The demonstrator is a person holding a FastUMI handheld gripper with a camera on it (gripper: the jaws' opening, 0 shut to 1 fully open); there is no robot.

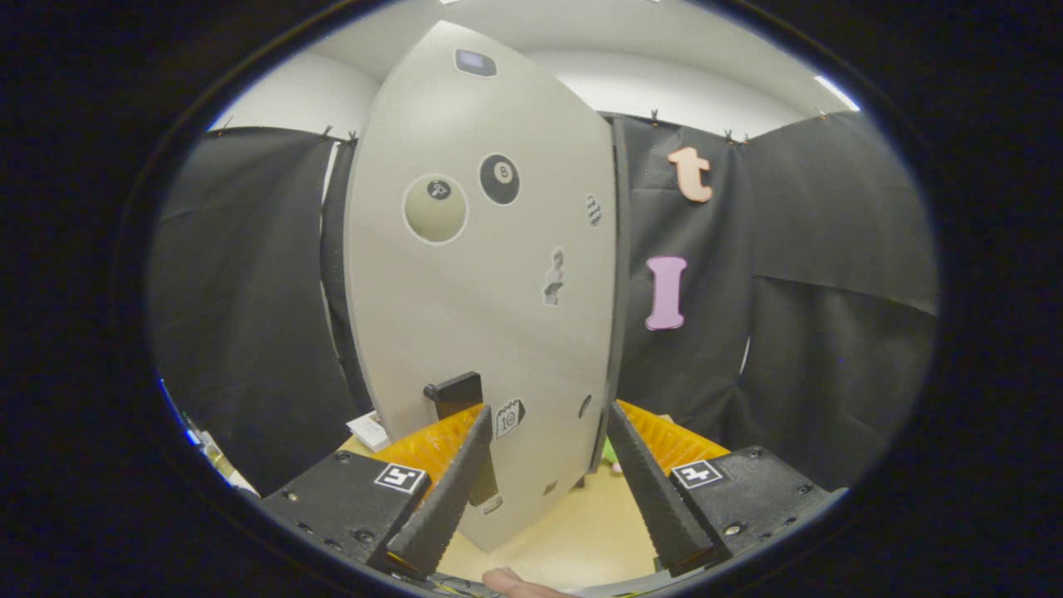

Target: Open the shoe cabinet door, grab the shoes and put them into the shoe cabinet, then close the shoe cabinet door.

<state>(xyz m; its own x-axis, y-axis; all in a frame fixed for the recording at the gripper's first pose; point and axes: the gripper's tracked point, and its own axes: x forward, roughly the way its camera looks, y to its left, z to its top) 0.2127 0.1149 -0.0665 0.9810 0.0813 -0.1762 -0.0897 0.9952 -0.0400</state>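
The shoe cabinet door point(465, 291) is a tall pale grey panel with stickers, standing right in front of me. Its black handle point(455, 392) sticks out near the door's lower part, just above and beside my left fingertip point(477, 419). My gripper point(548, 415) is open, its two dark ribbed fingers spread wide. The lower part of the door stands between them, and neither finger presses on it. The door's right edge point(616, 274) shows as a thin dark line. No shoes can be made out.
A pale wooden floor point(573, 531) runs under the door. A small white item point(368, 430) lies by the door's left foot, and a green bit point(610, 453) shows behind the right edge. A fingertip of the person's hand point(515, 581) shows below the fingers.
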